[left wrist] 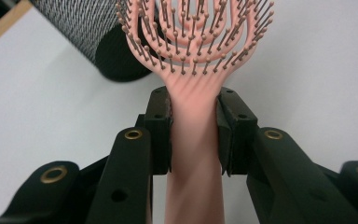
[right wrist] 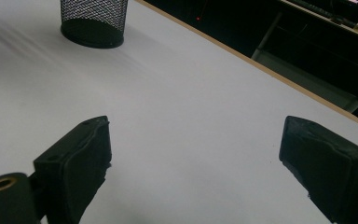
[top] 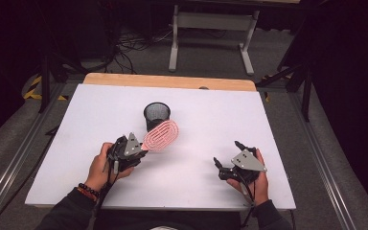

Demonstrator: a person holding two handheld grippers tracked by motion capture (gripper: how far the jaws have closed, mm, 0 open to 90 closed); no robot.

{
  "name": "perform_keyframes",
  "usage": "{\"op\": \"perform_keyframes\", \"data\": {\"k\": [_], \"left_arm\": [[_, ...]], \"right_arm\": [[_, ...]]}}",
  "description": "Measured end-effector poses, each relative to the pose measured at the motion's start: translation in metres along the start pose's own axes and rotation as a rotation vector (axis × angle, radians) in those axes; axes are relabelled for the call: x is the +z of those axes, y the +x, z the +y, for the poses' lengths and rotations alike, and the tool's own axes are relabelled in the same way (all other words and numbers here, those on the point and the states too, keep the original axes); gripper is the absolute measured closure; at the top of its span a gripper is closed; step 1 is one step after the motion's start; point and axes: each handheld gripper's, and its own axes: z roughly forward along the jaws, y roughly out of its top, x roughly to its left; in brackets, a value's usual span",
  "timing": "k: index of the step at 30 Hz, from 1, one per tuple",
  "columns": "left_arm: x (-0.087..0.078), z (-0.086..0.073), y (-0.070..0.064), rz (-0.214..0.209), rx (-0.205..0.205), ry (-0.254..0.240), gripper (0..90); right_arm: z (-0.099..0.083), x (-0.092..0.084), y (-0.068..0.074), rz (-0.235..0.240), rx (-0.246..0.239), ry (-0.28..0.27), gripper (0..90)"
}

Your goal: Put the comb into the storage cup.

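Note:
A pink vented hairbrush [top: 161, 135] is held above the white table, its head pointing toward a black mesh cup [top: 156, 115]. My left gripper [top: 143, 152] is shut on the brush's handle [left wrist: 193, 126]; both pads press its sides just below the bristled head [left wrist: 193, 32]. The mesh cup [left wrist: 93, 32] stands just beyond the brush head, to its left in the left gripper view. My right gripper [top: 227, 155] rests low over the table at the right front, open, with nothing between its pads [right wrist: 91, 149]. The cup [right wrist: 93, 21] stands far off in the right gripper view.
The white board [top: 76, 143] covers a wooden table whose far edge [top: 170, 81] shows behind it. Beyond the table stand a grey desk frame [top: 211, 28] and floor cables. Dark stands flank both sides.

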Motion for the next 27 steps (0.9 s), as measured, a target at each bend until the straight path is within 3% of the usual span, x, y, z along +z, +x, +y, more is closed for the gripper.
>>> {"op": "perform_keyframes", "data": {"k": [9, 20, 27], "left_arm": [[-0.009, -0.001, 0.0, 0.008, 0.025, -0.021, 69.5], [-0.02, -0.003, 0.008, 0.04, -0.003, -0.083, 69.5], [-0.022, -0.003, 0.008, 0.064, -0.011, -0.127, 69.5]], "right_arm": [[0.0, -0.001, -0.001, 0.0, 0.004, -0.005, 9.9], [0.001, -0.002, -0.002, 0.008, 0.019, -0.014, 9.3], [0.004, -0.003, -0.003, 0.032, 0.055, -0.039, 8.1]]}}
